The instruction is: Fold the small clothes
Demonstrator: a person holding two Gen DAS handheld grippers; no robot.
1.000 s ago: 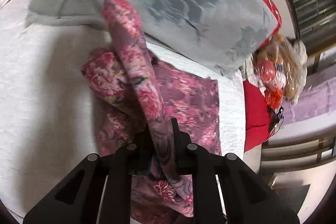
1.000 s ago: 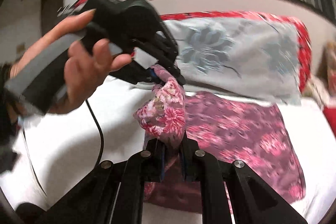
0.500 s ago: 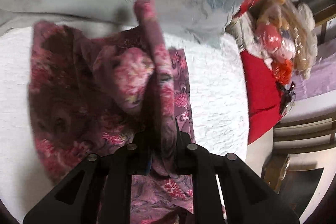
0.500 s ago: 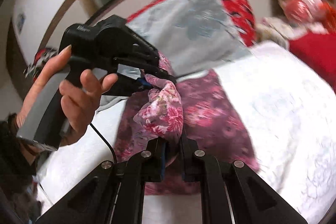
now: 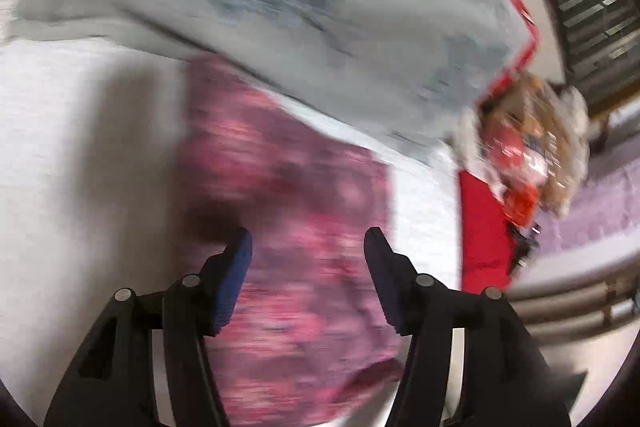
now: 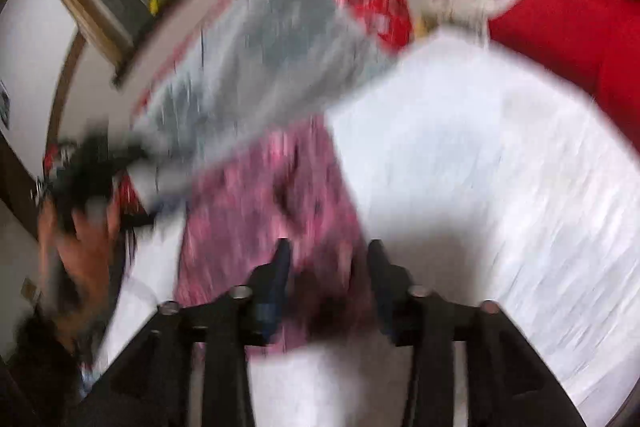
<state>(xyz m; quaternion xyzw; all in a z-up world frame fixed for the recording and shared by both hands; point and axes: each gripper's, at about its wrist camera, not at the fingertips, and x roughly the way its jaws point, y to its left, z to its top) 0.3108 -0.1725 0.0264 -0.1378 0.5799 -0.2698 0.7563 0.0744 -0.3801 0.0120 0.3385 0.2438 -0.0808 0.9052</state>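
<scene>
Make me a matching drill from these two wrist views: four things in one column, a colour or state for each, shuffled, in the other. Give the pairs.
Things:
1. floral pink-and-maroon garment
2. large cushion with a leaf print
3. quilted bedspread
4. left gripper

Colours or states:
A. white
B. jaws opening, pads off the cloth
C. lying on the bed, gripped by nothing
D. grey

Pairs: 1-C, 2-D, 3-A, 4-B

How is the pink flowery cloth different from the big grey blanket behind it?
The pink flowery cloth is dark pink with small blotchy flowers; the grey blanket is pale grey with large blue-grey flowers. The cloth looks smaller and lies nearer the cameras; the blanket spreads wider, farther back, overlapping the cloth's far edge. Both are flowered fabrics lying on the white bed cover.
</scene>
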